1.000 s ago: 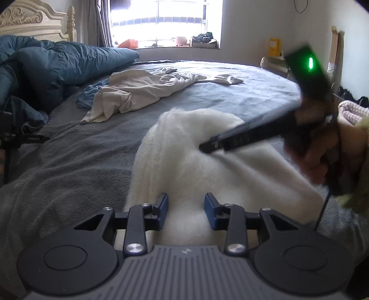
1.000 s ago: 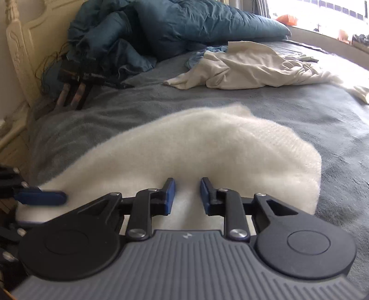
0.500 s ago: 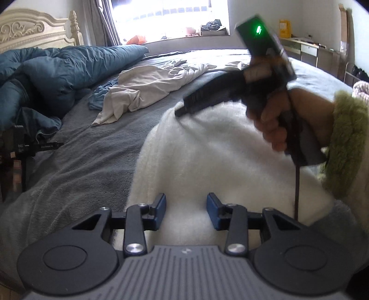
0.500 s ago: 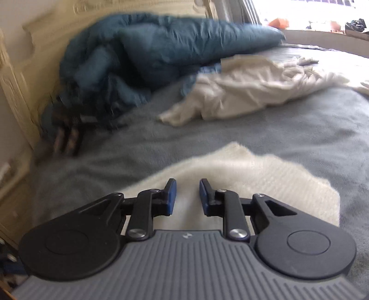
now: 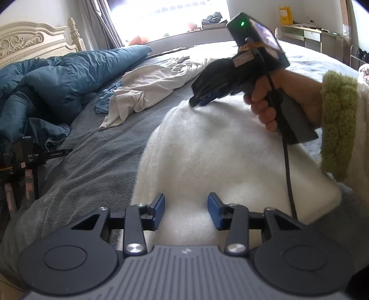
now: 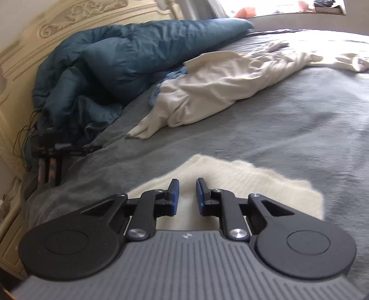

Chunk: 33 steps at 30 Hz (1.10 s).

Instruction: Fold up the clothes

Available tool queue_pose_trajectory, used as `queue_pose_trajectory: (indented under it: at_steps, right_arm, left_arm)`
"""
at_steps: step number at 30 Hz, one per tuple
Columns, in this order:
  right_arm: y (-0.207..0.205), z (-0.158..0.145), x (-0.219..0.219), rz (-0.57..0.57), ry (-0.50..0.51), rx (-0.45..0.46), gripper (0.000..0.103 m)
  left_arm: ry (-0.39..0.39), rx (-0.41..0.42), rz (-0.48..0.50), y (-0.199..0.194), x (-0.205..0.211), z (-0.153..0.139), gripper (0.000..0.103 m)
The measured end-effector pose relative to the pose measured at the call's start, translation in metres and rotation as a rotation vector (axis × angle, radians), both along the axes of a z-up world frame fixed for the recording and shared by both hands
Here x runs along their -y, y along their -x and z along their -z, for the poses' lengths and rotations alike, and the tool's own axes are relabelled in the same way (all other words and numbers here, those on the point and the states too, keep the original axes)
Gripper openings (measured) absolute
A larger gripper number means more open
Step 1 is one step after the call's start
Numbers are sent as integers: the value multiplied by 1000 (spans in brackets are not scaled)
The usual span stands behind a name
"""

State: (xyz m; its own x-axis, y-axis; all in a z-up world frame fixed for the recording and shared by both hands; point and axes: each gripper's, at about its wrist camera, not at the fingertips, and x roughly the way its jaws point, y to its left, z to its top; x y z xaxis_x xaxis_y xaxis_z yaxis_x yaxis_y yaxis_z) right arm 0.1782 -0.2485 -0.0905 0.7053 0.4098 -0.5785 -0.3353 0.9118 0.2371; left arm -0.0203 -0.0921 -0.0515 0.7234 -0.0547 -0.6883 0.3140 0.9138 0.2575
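A fluffy white garment (image 5: 221, 161) lies folded into a thick block on the grey bed cover (image 5: 96, 157). My left gripper (image 5: 185, 211) hovers open over its near edge, nothing between the pads. In the left wrist view my right gripper (image 5: 200, 101), held in a hand with a green cuff, reaches over the garment's far edge. The right wrist view shows that gripper (image 6: 186, 196) open with a narrow gap above the white garment's far corner (image 6: 249, 177). A crumpled cream garment (image 6: 226, 85) lies farther up the bed, over a blue cloth (image 5: 103, 101).
A bunched teal duvet (image 6: 120, 57) fills the head of the bed against a carved cream headboard (image 6: 69, 30). A black stand (image 5: 25, 157) is at the bed's left edge. A bright window (image 5: 170, 16) and a desk (image 5: 316, 34) lie beyond.
My right gripper has travelled from the middle of the white garment up to its far edge and risen. The left gripper's fingers have spread a little wider. The white garment has stayed put.
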Motion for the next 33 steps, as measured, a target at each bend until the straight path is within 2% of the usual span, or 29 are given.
queue_pose_trajectory:
  at_steps: [2,5,10,12,15,18,21,23,26,29,33]
  right_arm:
    - [2,0,4,10,13,0,18]
    - [4,-1,10,26,33,-1,19]
    - [8,-1,21,52,67,-1,17]
    - [15,-7,30,87,50,11,19]
    - [32,-20,50,153,-2,43,20]
    - [68,-33,59,105,-21,102,20]
    - [96,-31,51,-10,-5,121,20]
    - [104,-19,42,-87,10,104,19]
    - [110,11,41,-114,81,71,18]
    - [120,21,68,-93,38,60,17]
    - [115,3,87,-75,-9,59,18]
  left_arm:
    - [-26,10,-2,1,2,1,47]
    - [-70,31,-14,2,6,2,59]
    - [-60,27,-23,-1,3,-1,59]
    - [-56,34,-21,1,1,-3,60]
    - [2,52,-13,2,-12,-15,59]
    - [86,100,39,-4,-21,-33,59]
    - [158,98,132,-32,-15,-40,57]
    - [189,51,191,-58,-9,-29,52]
    - [167,-77,171,-96,-15,3,33]
    - [229,-102,202,-100,-35,-5,27]
    - [252,-97,290,-116,-22,-29,34]
